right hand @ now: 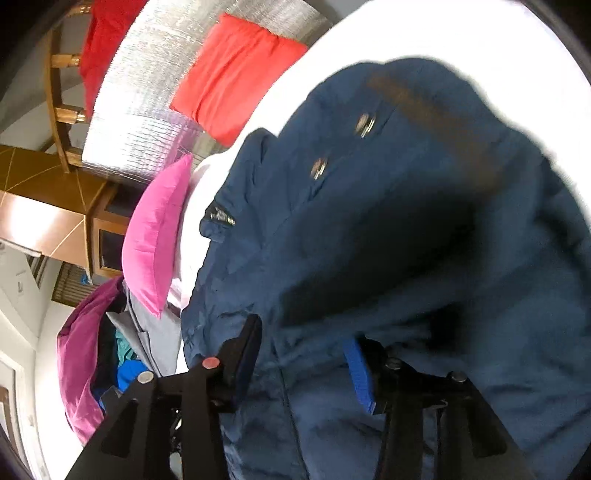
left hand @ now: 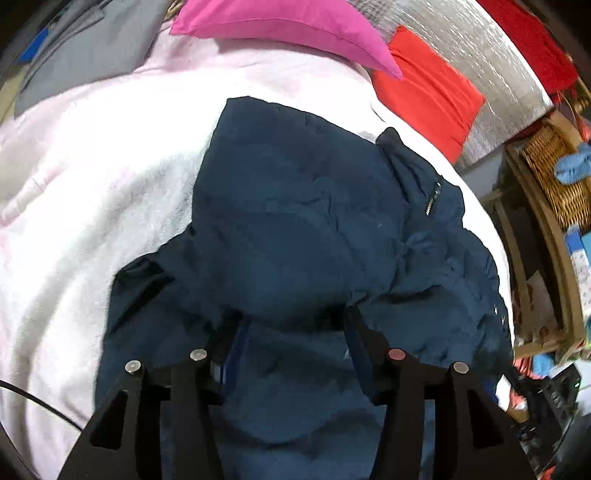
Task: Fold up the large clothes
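Note:
A dark navy padded jacket [left hand: 295, 206] lies bunched on a white blanket [left hand: 92, 206]; its zip pull and collar point toward the far right. My left gripper [left hand: 293, 317] stands open low over the near part of the jacket. A fold of cloth drapes over its fingertips, and the blue pads show bare. In the right wrist view the jacket [right hand: 406, 229] fills the frame, with two metal snaps showing on a flap. My right gripper [right hand: 306, 328] is open too, with jacket cloth lying loosely between its fingers [right hand: 356, 365] and its tips tucked under a fold.
A magenta pillow [left hand: 288, 26] and a red pillow [left hand: 428, 96] lie at the head of the bed against a silver quilted panel [left hand: 491, 74]. A wicker basket [left hand: 554, 173] stands on wooden shelving at the right. Grey cloth [left hand: 85, 51] lies at the far left, and more clothes [right hand: 110, 354] are piled beside the bed.

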`<state>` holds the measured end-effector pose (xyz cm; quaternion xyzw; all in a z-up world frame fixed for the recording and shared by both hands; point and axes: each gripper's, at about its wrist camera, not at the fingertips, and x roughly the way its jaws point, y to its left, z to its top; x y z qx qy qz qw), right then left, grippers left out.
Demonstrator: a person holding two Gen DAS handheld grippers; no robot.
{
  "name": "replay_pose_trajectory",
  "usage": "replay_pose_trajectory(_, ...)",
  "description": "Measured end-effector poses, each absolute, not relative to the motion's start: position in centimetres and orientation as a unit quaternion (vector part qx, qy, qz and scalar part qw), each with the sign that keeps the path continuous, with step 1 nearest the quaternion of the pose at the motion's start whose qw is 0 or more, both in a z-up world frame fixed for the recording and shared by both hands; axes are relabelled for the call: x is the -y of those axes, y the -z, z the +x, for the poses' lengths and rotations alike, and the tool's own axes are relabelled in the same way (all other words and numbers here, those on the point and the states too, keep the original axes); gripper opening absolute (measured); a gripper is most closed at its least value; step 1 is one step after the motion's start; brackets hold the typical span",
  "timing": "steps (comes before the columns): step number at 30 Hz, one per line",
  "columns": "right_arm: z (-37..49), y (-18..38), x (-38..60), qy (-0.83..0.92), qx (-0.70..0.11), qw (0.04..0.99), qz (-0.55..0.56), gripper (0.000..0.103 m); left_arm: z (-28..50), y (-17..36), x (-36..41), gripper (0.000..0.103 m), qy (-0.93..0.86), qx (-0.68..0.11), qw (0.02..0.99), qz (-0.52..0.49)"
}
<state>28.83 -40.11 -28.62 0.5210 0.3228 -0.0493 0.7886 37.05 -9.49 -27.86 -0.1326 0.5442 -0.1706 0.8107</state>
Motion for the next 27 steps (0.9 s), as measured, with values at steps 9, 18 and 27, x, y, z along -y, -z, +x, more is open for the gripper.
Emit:
replay_pose_trajectory(9, 21.7, 26.6, 46.4, 0.151, -0.276, 0.799, 0.512, 0.069, 35.5, 25.1, 5.5, 0.058, 0.167, -0.512, 0.835, -0.116)
replay_pose_trajectory(18, 25.4, 28.7, 50.2, 0.181, -0.301, 0.811, 0.468, 0.071, 38.6, 25.6, 2.0, 0.068, 0.108, -0.478, 0.862, -0.13)
replay_pose_trajectory(27, 28.4, 30.5, 51.0, 0.15, -0.332, 0.804, 0.47, 0.078, 41.2, 27.9, 4.0, 0.073, 0.131, -0.51, 0.838, -0.145)
